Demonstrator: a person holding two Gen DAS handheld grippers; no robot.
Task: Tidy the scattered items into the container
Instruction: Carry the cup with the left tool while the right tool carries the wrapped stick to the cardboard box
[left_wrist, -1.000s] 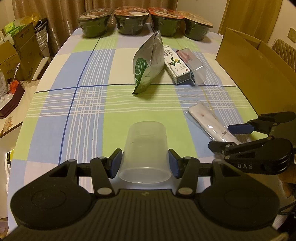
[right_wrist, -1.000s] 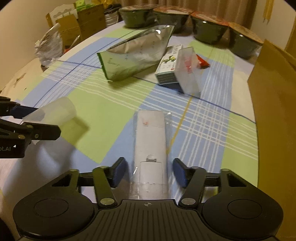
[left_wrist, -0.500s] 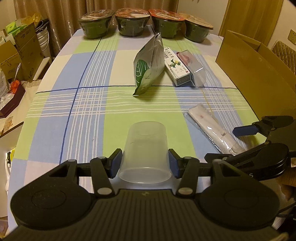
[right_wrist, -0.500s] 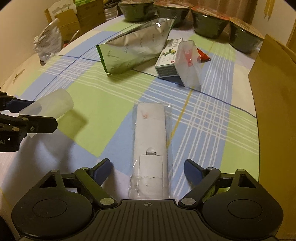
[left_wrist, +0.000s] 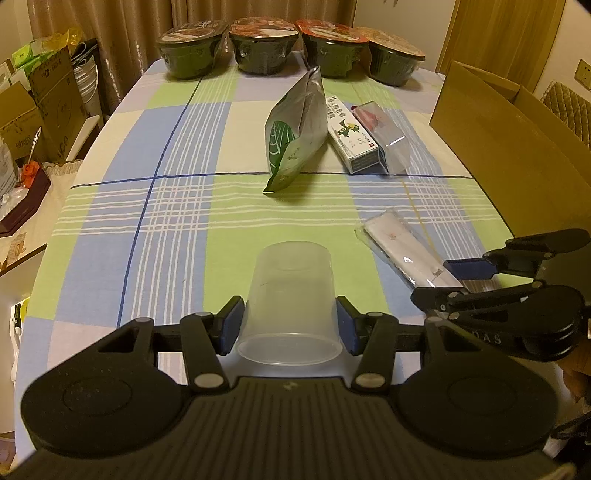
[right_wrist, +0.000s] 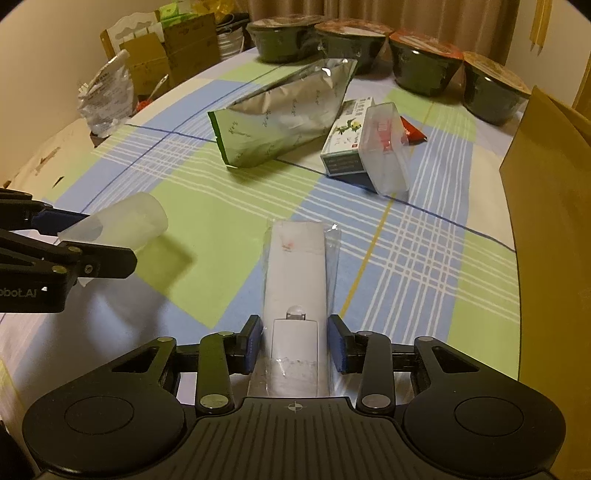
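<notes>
- Left wrist view: left claw (left_wrist: 290, 328) grips a clear cup (left_wrist: 290, 299) at 6 o'clock on the bench (left_wrist: 177, 221); box (left_wrist: 517, 147) at 2.
- Right wrist view: right claw (right_wrist: 295, 341) seemingly pinches a wrapped remote (right_wrist: 295, 280) at 6 o'clock.

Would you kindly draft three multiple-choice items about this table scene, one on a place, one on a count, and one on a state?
1. Where does the cardboard box stand?
A. on the table's right side
B. on the left side
C. in the middle

2. How many dark lidded bowls line the far edge?
A. two
B. four
C. six

3. What is the left tool doing?
A. hanging open
B. shut on the clear plastic cup
C. shut on the green pouch

Answers:
1 A, the box rises along the right edge in both views.
2 B, four stand in a row.
3 B, its blue pads press the cup's sides.
</notes>
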